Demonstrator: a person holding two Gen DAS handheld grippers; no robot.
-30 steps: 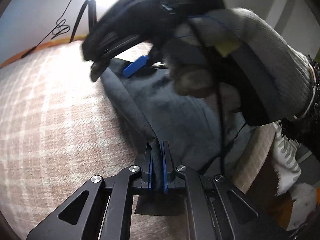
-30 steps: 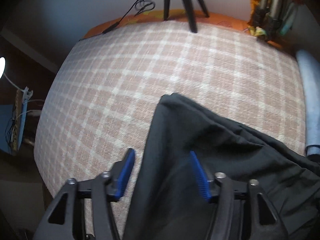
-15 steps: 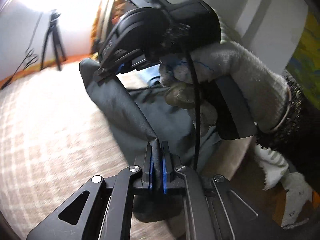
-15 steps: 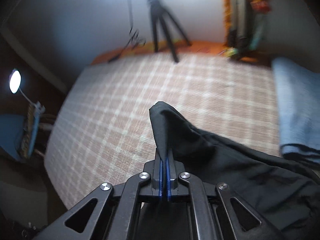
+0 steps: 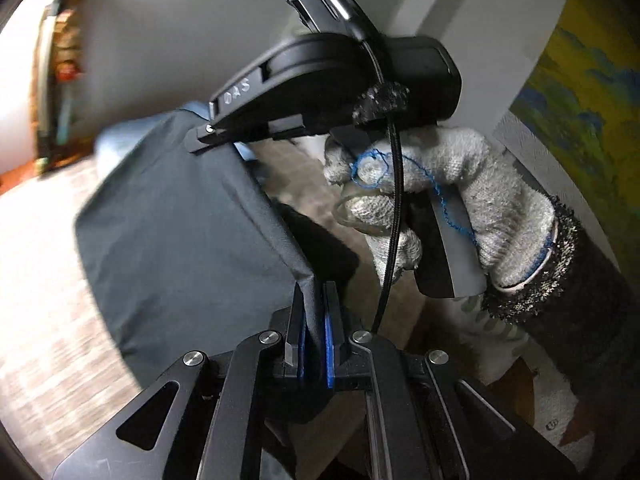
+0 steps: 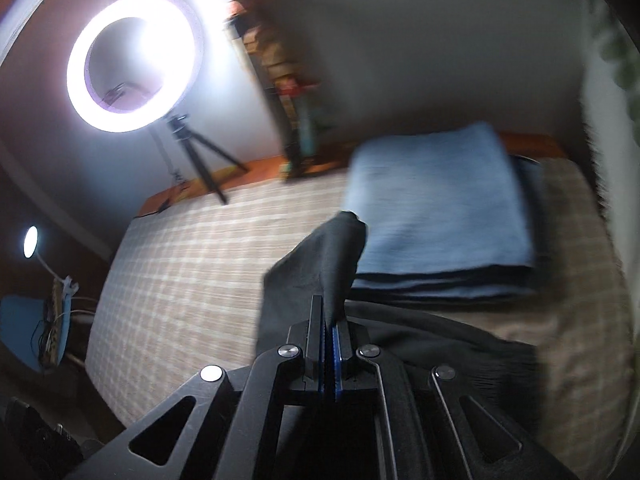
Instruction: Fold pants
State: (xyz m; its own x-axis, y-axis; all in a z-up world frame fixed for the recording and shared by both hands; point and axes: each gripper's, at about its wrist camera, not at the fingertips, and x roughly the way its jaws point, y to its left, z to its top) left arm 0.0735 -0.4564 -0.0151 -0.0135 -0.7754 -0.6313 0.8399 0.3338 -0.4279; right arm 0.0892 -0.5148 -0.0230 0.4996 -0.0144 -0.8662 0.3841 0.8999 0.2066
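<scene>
Gripping pants (image 5: 180,220); "DAS"-lettered right claw (image 5: 200,136)

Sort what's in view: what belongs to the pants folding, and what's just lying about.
In use:
pants
left gripper
right gripper
bed

Lying about:
folded blue blanket
ring light
tripod
small lamp

Grey knit glove (image 5: 448,200), black cuff, blue-padded black fingers (image 5: 330,320).

A checked bed cover (image 6: 192,280) carries folded blue cloth (image 6: 436,200), dark pants (image 6: 440,340) and a tripod (image 6: 200,156).
</scene>
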